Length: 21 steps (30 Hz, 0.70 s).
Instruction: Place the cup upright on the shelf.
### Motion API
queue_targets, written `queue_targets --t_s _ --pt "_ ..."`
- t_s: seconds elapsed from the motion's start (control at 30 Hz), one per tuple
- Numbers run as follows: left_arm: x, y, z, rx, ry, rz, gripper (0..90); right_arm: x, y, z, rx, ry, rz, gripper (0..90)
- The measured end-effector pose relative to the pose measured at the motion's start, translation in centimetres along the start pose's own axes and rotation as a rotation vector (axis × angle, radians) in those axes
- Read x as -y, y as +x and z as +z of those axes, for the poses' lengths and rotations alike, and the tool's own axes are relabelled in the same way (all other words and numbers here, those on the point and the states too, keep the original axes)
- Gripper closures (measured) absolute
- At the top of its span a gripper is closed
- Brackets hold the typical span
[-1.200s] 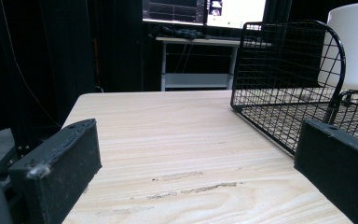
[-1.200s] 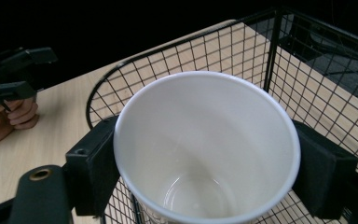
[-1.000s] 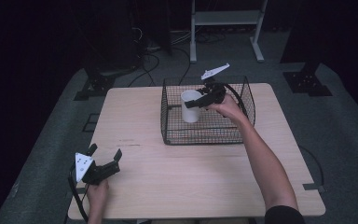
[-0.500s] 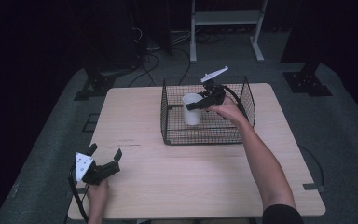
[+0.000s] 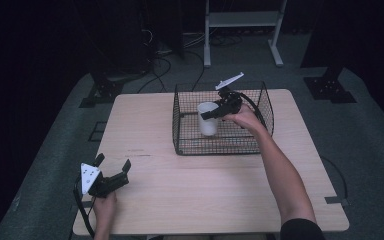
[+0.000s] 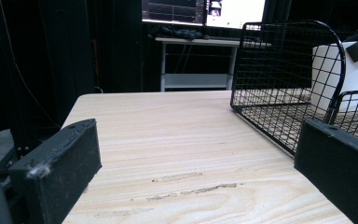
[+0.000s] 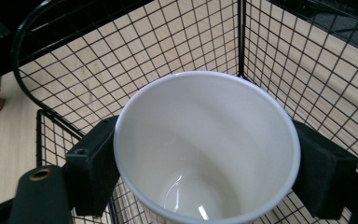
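Worktop: a pale wooden table (image 5: 220, 195), bare apart from the basket and the two grippers.
Basket: a black wire basket (image 5: 190, 142) near the far edge, toward the far right corner, open at the top.
Cup: a white cup (image 5: 207, 120) inside the basket, in its left half; I can't tell whether its base rests on the basket floor or hangs just clear of it.
Cup's axis: long axis vertical, mouth pointing straight up; the right gripper view looks down into an empty inside.
Right gripper: the right gripper (image 5: 219, 109) reaches in over the basket's right side, its jaws clamped on opposite sides of the cup just under the rim.
Left gripper: the left gripper (image 5: 112, 172) sits low at the near left corner, jaws apart, nothing between them, aimed toward the basket.
Key relation: the cup is already in the right hand's grip and well apart from the left, so any lift out looks like a straight upward pull along the cup's own axis to clear the wire walls.
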<state>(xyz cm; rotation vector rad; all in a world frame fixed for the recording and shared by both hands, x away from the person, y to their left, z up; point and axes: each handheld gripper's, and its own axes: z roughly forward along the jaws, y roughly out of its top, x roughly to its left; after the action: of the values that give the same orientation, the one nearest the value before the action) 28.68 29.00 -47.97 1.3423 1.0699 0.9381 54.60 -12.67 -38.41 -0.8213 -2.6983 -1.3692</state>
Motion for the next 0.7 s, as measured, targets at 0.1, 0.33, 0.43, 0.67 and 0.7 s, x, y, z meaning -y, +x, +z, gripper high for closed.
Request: queue_targets --t_s 0.1,0.33,0.43,0.67,0.7 --pt "0.0 -0.01 0.0 0.001 0.0 0.001 0.0 0.2 -0.28 0.22 0.005 0.015 0.009 18.8" --pt "0.0 -0.03 -0.03 0.0 0.0 0.001 0.0 0.47 -0.29 0.64 0.014 0.037 0.003 18.8" --pt "0.01 -0.03 -0.04 0.001 0.0 0.001 0.0 0.58 -0.32 0.74 0.019 0.048 0.003 18.7" --pt "0.0 -0.01 -0.04 0.001 0.0 0.0 0.0 1.04 -0.41 0.83 0.028 0.072 0.013 18.7" --pt "0.01 -0.02 -0.04 0.001 0.0 0.0 0.0 1.06 -0.38 0.81 0.029 0.077 0.012 18.6"
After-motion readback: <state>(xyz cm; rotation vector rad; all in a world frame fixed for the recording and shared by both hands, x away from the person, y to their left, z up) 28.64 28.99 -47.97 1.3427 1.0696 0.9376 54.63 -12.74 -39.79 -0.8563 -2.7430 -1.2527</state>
